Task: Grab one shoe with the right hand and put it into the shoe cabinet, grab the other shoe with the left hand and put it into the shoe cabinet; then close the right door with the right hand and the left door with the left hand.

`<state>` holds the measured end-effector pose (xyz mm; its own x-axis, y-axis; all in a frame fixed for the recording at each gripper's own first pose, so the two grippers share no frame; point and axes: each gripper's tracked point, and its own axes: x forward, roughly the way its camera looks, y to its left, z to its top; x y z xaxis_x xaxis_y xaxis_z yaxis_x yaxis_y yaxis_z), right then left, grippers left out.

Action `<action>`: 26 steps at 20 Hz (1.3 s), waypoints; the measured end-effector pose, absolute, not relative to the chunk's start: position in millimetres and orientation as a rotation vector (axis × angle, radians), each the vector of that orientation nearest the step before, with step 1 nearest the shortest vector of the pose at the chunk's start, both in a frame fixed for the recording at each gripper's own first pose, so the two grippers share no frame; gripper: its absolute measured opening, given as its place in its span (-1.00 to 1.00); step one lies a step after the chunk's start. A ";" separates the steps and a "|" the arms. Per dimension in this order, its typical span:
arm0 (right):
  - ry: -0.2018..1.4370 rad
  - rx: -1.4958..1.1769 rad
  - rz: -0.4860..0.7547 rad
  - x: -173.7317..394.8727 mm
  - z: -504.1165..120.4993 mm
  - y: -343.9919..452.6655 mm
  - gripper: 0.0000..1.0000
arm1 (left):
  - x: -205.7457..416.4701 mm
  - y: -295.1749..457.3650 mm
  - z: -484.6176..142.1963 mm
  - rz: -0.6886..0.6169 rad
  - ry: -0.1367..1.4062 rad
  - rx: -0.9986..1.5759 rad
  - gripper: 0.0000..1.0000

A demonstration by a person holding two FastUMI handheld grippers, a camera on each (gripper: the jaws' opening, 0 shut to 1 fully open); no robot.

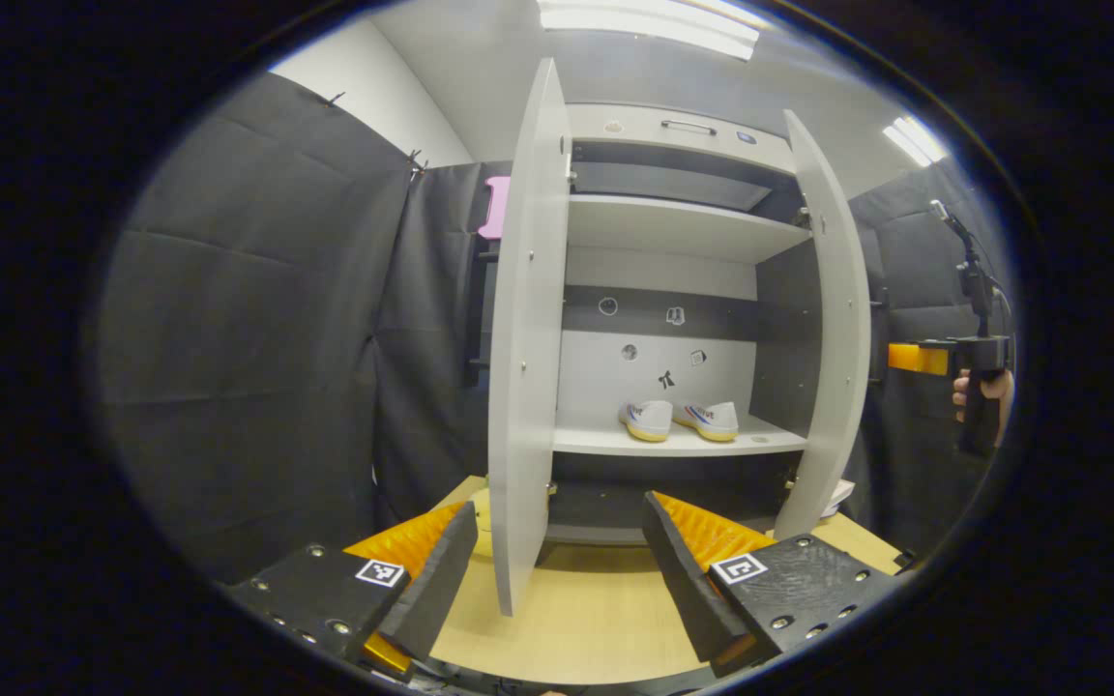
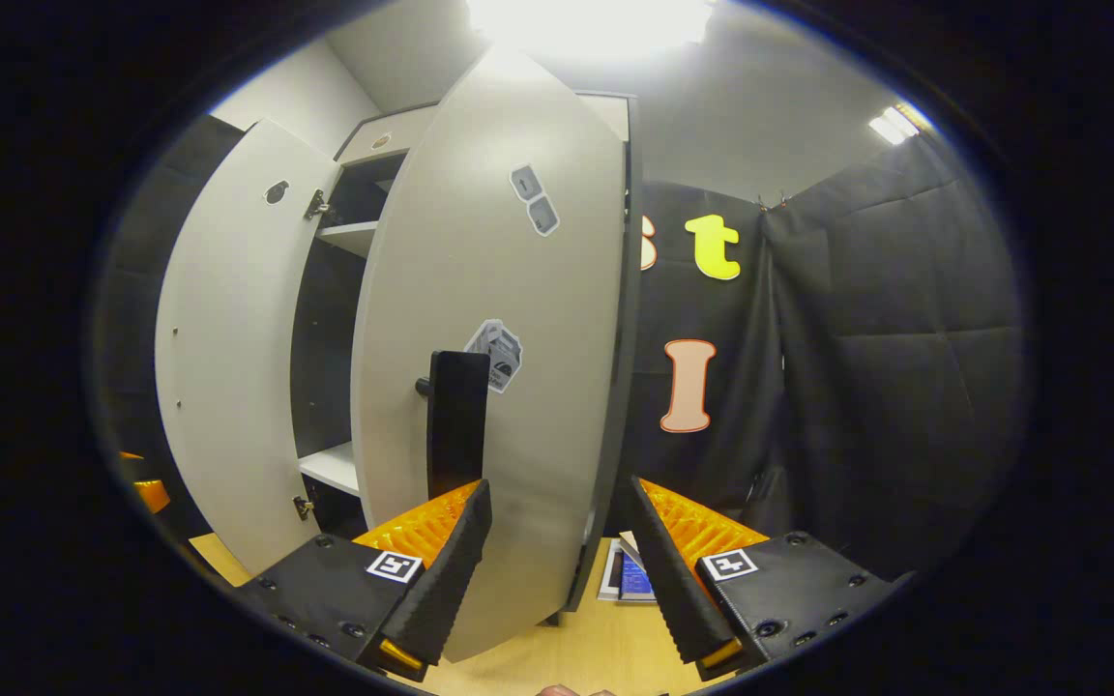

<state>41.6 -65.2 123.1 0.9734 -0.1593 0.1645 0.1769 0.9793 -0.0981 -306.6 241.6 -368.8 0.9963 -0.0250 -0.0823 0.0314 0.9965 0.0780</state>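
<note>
Shoe cabinet (image 1: pixel 678 227), left gripper view: both doors open, interior exposed. Two shoes on the lower shelf (image 1: pixel 678 442) inside the cabinet: left shoe (image 1: pixel 647 420) and right shoe (image 1: pixel 709 420), side by side, just apart, toes toward the camera. Upper shelf (image 1: pixel 673 224) bare. Small stickers on the cabinet's back panel, too small to identify.

Left door (image 1: pixel 523 338) seen edge-on, standing between the fingers of the left gripper (image 1: pixel 557 570). Jaws wide apart, holding nothing; contact with the door edge not determinable. Right door (image 1: pixel 833 329) swung outward on the cabinet's right side. Beyond that door, right gripper (image 1: pixel 944 360) farther off, held by a hand (image 1: pixel 981 389); partly cut off at the picture edge, jaw state not readable there.

Right gripper view: right gripper (image 2: pixel 557 570) with jaws wide apart, gripping nothing, close against the outer face of the right door (image 2: pixel 489 367). Door's lower edge between the fingers; contact not determinable. Dark handle (image 2: pixel 457 420) and stickers on that face. Cabinet interior largely hidden by the door; shelf corner (image 2: pixel 330 466) visible in the gap, shoes hidden. Left door (image 2: pixel 228 358) open beyond. Wooden tabletop (image 2: pixel 605 652) under the cabinet.
</note>
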 end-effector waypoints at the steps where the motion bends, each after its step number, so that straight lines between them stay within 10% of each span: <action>1: -0.150 -0.111 -0.144 48.0 121.6 -56.3 0.72 | -307.8 249.8 -369.6 -0.006 0.077 0.086 0.96; 16: -0.144 -0.043 -0.160 28.1 88.3 -63.3 0.96 | -268.2 377.9 -300.5 0.195 -0.033 0.045 0.99; 26: -0.099 -0.030 -0.179 19.8 86.6 -64.7 0.96 | -199.4 423.0 -249.9 0.039 -0.050 -0.024 0.98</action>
<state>19.8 -64.7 86.6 0.9790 -0.1767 0.1012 0.1797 0.9835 -0.0211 -199.4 423.0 -249.9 0.9980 0.0394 0.0497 -0.0383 0.9990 -0.0245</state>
